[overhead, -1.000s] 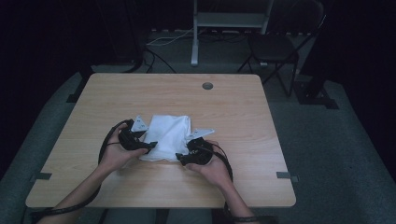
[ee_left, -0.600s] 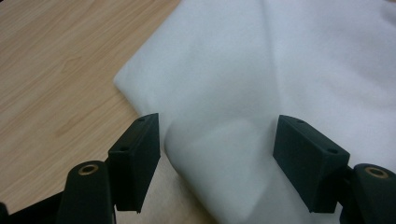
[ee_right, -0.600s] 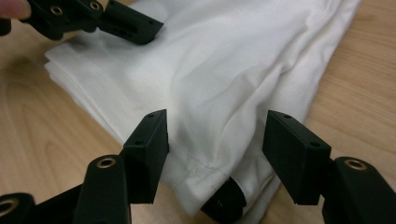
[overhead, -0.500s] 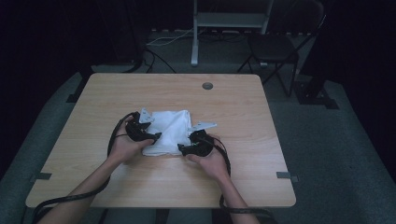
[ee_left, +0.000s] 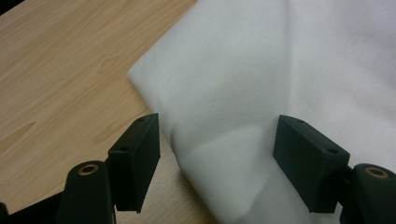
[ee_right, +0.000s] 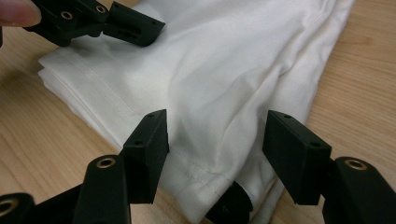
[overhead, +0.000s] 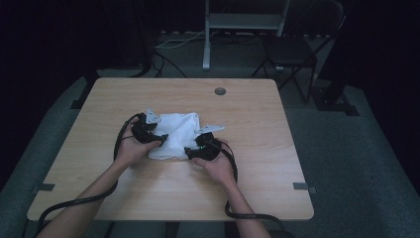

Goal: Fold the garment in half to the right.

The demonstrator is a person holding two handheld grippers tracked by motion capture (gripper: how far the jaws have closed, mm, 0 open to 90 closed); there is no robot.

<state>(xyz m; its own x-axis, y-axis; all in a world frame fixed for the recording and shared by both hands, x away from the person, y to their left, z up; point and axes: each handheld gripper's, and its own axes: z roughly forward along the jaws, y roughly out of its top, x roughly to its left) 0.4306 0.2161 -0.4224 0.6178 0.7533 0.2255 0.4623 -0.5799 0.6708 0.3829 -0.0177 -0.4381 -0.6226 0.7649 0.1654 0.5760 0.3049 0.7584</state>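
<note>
Holding my left gripper (overhead: pixel 157 137) at the left edge of the folded white cloth (overhead: pixel 176 134), I keep its jaws wide, the fabric lying between them unpinched. My right gripper (overhead: pixel 190 150) sits at the cloth's near right corner, jaws apart over a stitched hem, not clamped on it. Black cables (overhead: pixel 119 144) loop from both grippers back past my forearms. Smooth and layered, with soft creases, the cloth lies in the middle of the wooden table (overhead: pixel 257 148). A round grommet hole (overhead: pixel 220 91) marks the table's far side. Beyond it, in a dark room, stand a metal frame (overhead: pixel 245 22) and a chair (overhead: pixel 289 52) on grey carpet.
</note>
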